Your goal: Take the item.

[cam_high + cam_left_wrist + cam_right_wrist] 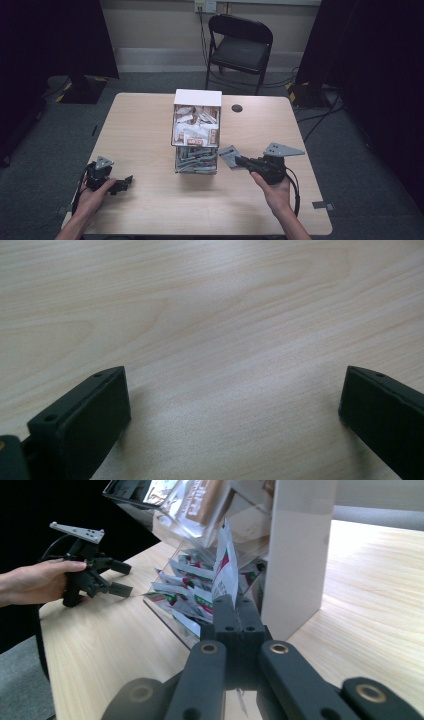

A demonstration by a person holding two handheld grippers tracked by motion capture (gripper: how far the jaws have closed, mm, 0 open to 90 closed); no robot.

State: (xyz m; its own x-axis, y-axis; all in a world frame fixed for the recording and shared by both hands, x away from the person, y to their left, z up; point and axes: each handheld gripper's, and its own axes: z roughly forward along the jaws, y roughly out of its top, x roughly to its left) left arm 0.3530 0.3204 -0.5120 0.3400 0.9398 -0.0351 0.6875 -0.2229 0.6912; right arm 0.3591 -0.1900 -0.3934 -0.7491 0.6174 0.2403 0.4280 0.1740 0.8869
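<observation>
Print on the sachets is too small and blurred to read in any view; only brown-and-white labels up top and green-red-white ones below can be told apart. The person is cut off at the lower frame edge of the high view, forearms and hands only.

Clear two-tier dispenser box stands mid-counter, white back panel toward the far side. Upper tier: packed with brown-and-white sachets, jumbled. Lower tier: grey-looking sachets from above; the right gripper view shows them as green-red-white packets lying slanted in the open-fronted tray. Clear walls glare, so tier edges are hard to trace.

Right hand-held gripper: jaws closed tight on one sachet, which stands upright out of the pinch, just in front of the lower tier and beside the white side panel. From the high view this sachet sits at the jaw tips, just right of the box's lower tier, off the counter.

Left hand-held gripper: rests low at the near left of the counter, well apart from the box. Its own view shows both jaws spread wide with bare wood grain between them, gripping nothing.

Small dark round disc on the far counter, right of the box; what it is cannot be told. Black folding chair behind the counter.
</observation>
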